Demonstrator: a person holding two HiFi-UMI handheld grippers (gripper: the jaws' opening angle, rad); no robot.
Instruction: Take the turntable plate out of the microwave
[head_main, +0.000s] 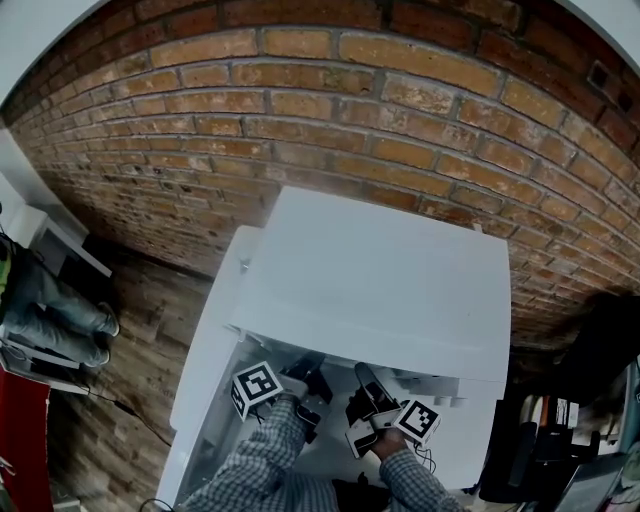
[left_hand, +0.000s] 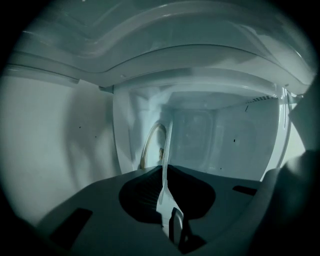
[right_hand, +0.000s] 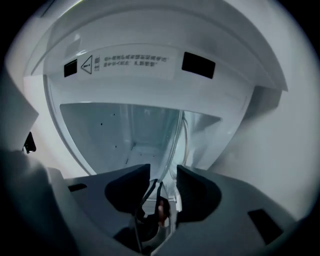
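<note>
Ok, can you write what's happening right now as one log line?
turntable plate: partly inside microwave | left gripper: shut on its rim | right gripper: open, rim between jaws, not clamped

The top of the microwave (head_main: 380, 290) is hiding both pairs of jaws from above, and the turntable plate (left_hand: 165, 165), edge-on between the left jaws, is being cut off below by them.

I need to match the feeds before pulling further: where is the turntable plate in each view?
Left gripper view: turntable plate, a thin upright edge at centre, clamped between shut jaws.
Right gripper view: its clear rim rises just right of centre, between open jaws.
Head view: cannot be made out.
Shared landmark: the white microwave; its cavity fills both gripper views behind the plate.
</note>
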